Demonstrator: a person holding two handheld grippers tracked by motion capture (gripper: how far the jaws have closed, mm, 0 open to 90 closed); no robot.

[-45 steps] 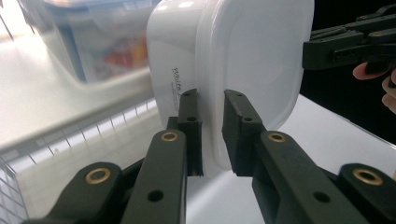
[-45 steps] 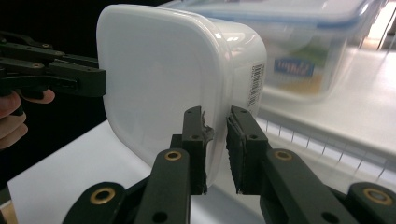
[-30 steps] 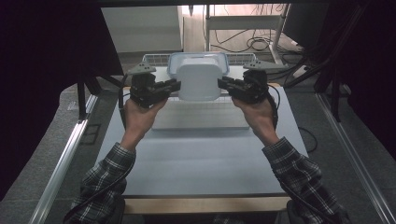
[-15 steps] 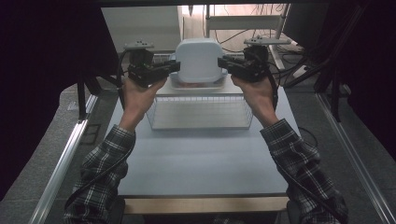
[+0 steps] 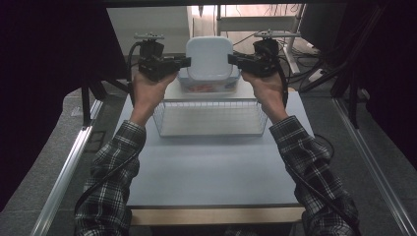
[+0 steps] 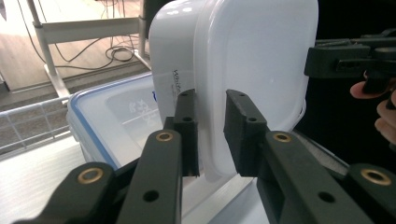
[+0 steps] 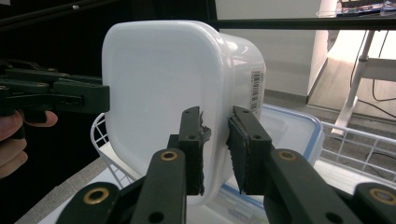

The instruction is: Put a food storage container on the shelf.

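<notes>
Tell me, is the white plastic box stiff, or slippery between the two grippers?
The white box looks fairly stiff: its rim shows no bend where the left gripper and right gripper pinch it. Its glossy surface suggests it may slip. It is probably light, being carried by thin edges.

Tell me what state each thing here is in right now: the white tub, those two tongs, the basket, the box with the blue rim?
White tub: held in the air, tipped on its side, lid on.
Left tongs: shut on the tub's rim.
Right tongs: shut on the opposite rim.
Wire basket: upright on the table, empty.
Blue-rimmed box: resting beyond the basket, lid on, beneath the tub.
Table: bare in front.
</notes>
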